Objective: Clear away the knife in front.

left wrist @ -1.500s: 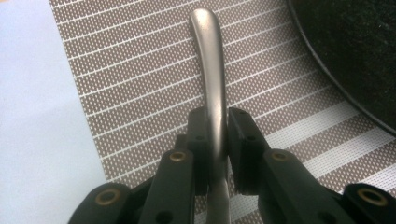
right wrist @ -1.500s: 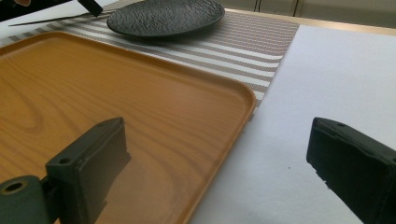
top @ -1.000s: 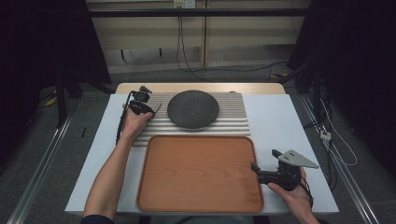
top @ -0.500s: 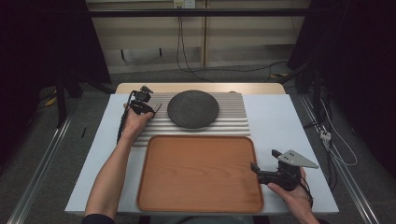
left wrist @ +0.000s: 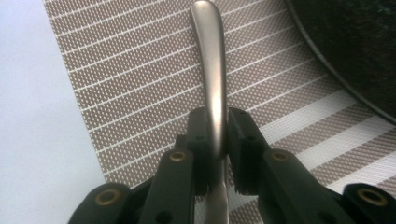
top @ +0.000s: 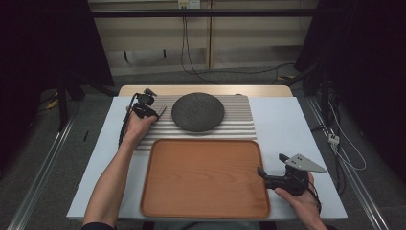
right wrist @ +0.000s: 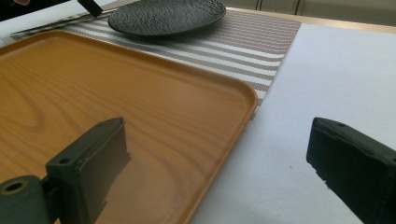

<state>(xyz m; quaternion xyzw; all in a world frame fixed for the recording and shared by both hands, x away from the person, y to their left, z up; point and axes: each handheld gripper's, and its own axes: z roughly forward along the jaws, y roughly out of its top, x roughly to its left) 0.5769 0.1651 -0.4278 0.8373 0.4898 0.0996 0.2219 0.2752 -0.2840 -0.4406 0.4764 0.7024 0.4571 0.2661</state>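
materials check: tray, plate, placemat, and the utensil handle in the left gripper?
Tray: looks like wood or a wood-look laminate, orange-brown with visible grain, satin sheen.
Plate: dark, matte, pebbled surface; probably stoneware, could be melamine.
Placemat: woven mesh, likely vinyl, in brown and pale stripes.
Utensil handle: brushed metal, likely stainless, with soft streaked highlights; left gripper is clamped on it.

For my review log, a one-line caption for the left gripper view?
Left gripper shut on a metal utensil handle over the striped placemat, beside the dark plate.

Smooth, glossy metal utensil handle (left wrist: 211, 70) clamped between matt black plastic jaws; beneath them, coarse woven striped placemat (left wrist: 140, 70). Beside it, rough matt dark plate (top: 197, 112); satin wood-grain tray (top: 203, 177).
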